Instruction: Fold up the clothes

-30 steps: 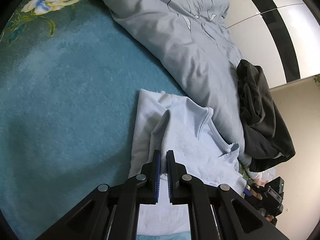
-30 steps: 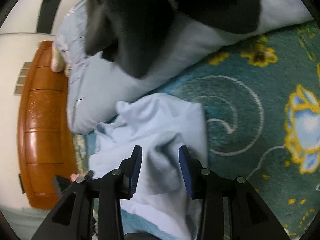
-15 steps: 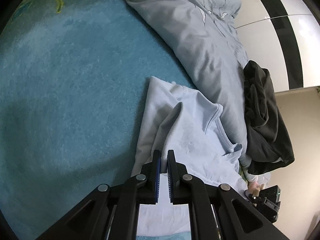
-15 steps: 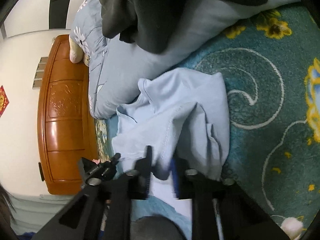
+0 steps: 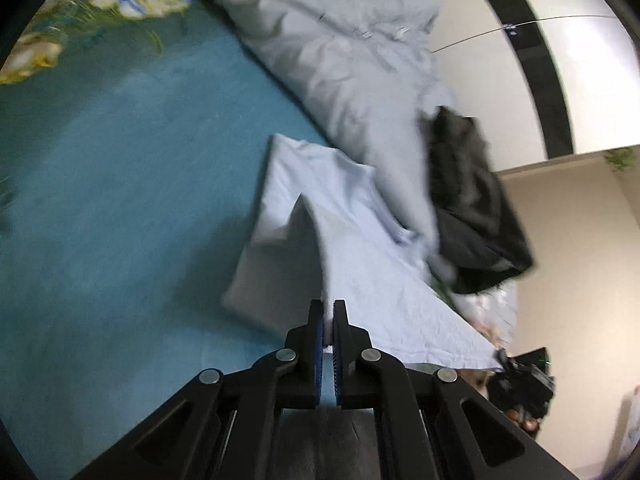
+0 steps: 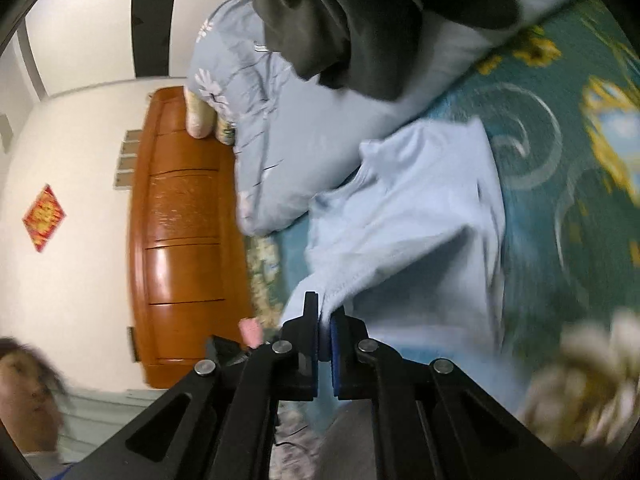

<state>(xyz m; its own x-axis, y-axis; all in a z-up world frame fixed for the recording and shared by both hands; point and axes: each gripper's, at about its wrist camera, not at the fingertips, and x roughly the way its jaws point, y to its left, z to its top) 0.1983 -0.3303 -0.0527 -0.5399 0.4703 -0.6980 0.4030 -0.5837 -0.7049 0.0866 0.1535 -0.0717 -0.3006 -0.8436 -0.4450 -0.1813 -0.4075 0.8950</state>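
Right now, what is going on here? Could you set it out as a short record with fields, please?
garment: light blue T-shirt, partly lifted off the bedspread
left gripper: shut on the shirt's edge
right gripper: shut on the shirt's hem
surface: teal floral bedspread
nearby: grey-blue duvet beside the shirt, with a dark garment lying on it
background: wooden headboard
stage: fold under way, shirt not yet flat

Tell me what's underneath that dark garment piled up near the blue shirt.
The dark garment lies on a grey-blue floral duvet, which rests on the teal bedspread. Whatever sits directly beneath the pile is covered.
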